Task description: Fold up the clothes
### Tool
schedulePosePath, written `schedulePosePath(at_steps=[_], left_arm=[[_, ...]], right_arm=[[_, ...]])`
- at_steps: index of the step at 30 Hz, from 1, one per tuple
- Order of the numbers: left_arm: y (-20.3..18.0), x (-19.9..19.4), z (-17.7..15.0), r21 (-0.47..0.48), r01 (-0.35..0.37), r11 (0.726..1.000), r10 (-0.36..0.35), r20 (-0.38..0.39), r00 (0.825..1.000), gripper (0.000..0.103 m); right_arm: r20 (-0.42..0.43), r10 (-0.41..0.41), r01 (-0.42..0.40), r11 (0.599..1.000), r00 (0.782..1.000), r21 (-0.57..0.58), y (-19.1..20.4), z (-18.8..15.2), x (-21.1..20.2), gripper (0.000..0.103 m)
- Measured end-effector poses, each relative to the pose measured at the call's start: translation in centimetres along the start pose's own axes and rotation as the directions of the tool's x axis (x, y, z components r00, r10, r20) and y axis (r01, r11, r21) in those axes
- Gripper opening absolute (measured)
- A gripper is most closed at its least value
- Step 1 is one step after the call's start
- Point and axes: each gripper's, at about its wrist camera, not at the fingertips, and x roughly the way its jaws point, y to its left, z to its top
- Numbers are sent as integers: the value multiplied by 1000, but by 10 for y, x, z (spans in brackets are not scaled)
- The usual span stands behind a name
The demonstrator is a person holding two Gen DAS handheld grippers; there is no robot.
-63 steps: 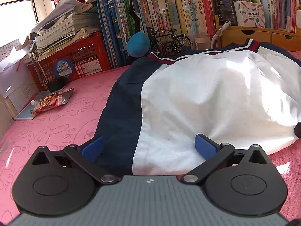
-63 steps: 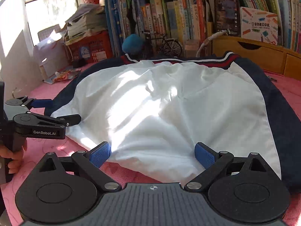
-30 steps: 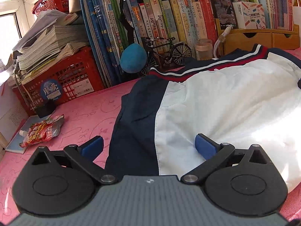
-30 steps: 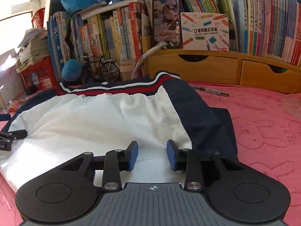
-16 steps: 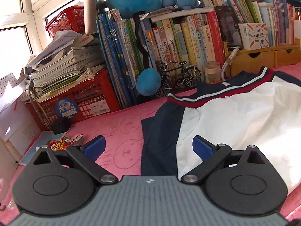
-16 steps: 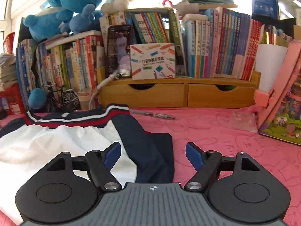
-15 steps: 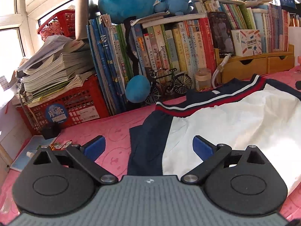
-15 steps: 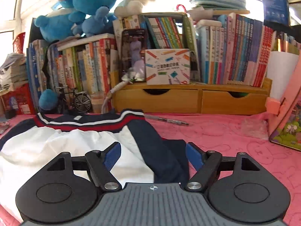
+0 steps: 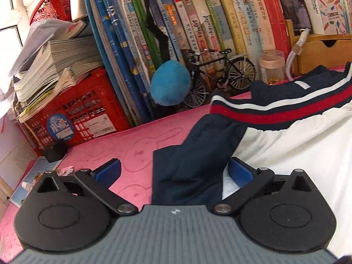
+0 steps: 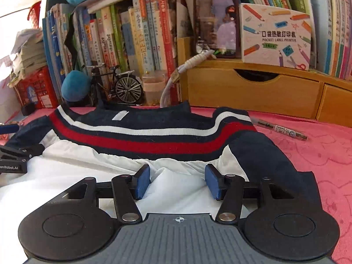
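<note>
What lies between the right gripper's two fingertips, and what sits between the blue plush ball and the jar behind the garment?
Right wrist view: white garment fabric lies between the open right gripper fingertips. A model bicycle stands between the blue plush ball and the jar.

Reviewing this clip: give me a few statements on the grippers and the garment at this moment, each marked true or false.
1. The left gripper is open, its fingers straddling the navy sleeve. True.
2. The right gripper is shut on the striped collar. False: it is open over the white body, short of the collar.
3. A pen lies on the pink cover right of the garment. True.
4. The model bicycle stands on the garment. False: it stands behind it, by the books.
</note>
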Motion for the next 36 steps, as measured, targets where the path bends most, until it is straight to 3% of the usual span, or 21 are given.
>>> schedulePosePath(at_steps=[4,7,10,13,14,15,17,19,20,22,23,24,26,28,31,34,36], left_arm=[[15,4,-4,-10,-34,999,34,-11,999,103],[17,1,-6,-5,-76,997,76,-9,997,103],[25,-4,-6,-31,-105,994,105,-13,994,103],[29,-6,-6,-39,-105,994,104,-18,994,103],[28,-5,-6,-29,-113,993,113,-26,993,103],[28,-4,-6,-28,-119,992,118,-35,992,103],[32,-3,-7,-63,-126,990,123,-56,991,103],[37,-13,-7,-99,-129,987,125,-49,991,103],[39,-21,-7,-109,-124,986,121,-33,992,102],[39,-41,-7,-122,-80,989,83,17,996,102],[37,-52,-6,-124,-43,991,49,47,998,102],[33,-66,-5,-121,8,993,2,81,997,102],[22,-88,-3,-97,117,988,-104,127,986,102],[6,-108,-3,-52,244,968,-235,140,962,102],[-26,-124,-4,46,362,931,-364,96,926,103],[-64,-123,-10,154,368,917,-378,45,925,103],[-84,-112,-12,190,364,912,-370,-2,929,103]], right_arm=[[92,101,-118,971,991,209,-28,-3,-11,57],[165,86,-141,923,982,358,-49,-9,-22,58],[282,100,-216,882,954,419,-69,-14,-46,61],[214,14,-65,970,977,233,-53,-6,-52,59],[168,-25,-3,986,985,166,-47,-4,-48,48],[99,-75,61,989,992,134,-44,-3,-39,33],[7,-154,150,969,988,196,-55,-3,-26,12],[62,-195,168,938,979,302,-66,-4,-41,11],[89,-224,186,931,970,314,-64,-4,-52,20],[119,-249,219,950,961,223,-41,-8,-74,42],[135,-227,206,966,964,154,-22,-14,-88,60],[149,-188,178,981,971,79,0,-22,-102,69],[151,-110,118,992,982,-45,40,-41,-124,74],[126,-49,65,991,991,-119,74,-58,-139,80],[67,-21,29,992,998,-122,97,-71,-138,87],[8,-38,39,995,999,-91,103,-80,-123,89],[-30,-52,49,995,998,-90,106,-84,-112,98]])
